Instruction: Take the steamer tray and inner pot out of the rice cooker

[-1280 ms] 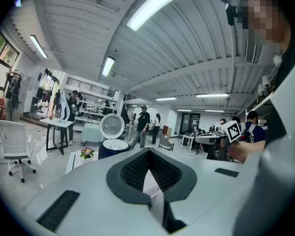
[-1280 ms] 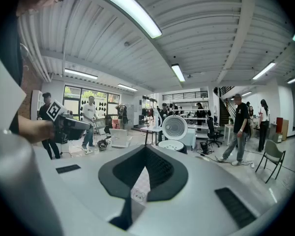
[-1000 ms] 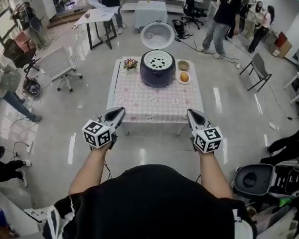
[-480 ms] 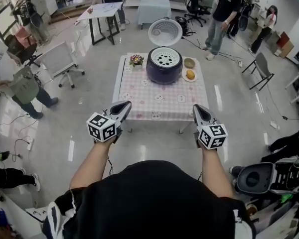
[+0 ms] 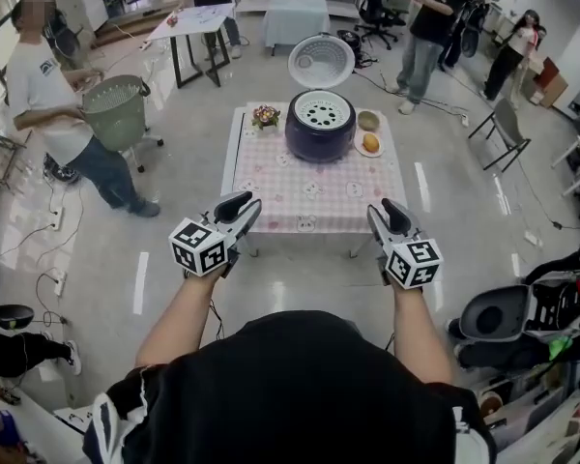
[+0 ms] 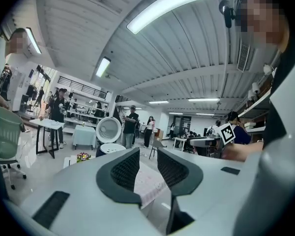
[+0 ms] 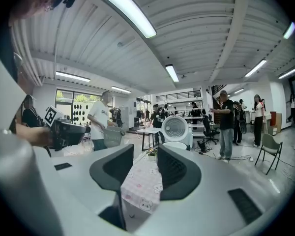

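Observation:
A dark rice cooker (image 5: 320, 135) stands at the far end of a table with a pink checked cloth (image 5: 309, 189), its white lid (image 5: 321, 61) raised. The white perforated steamer tray (image 5: 321, 112) sits in its top; the inner pot is hidden beneath. My left gripper (image 5: 243, 207) and right gripper (image 5: 383, 212) hang over the floor just short of the table's near edge, far from the cooker. Both have just been opening and are open, with nothing between the jaws. The cooker (image 6: 110, 148) shows small ahead of the left gripper (image 6: 147, 157), and likewise (image 7: 175, 142) ahead of the right gripper (image 7: 145, 157).
Beside the cooker are a small flower pot (image 5: 265, 116), a bowl (image 5: 368, 121) and a plate with an orange food item (image 5: 370, 144). A person with a green basket (image 5: 114, 109) stands at the left. A folding chair (image 5: 503, 129) is at the right, and people and tables are behind.
Both grippers' jaws have parted from shut. The table has drawn slightly nearer. A person carrying a green basket has walked in at the left.

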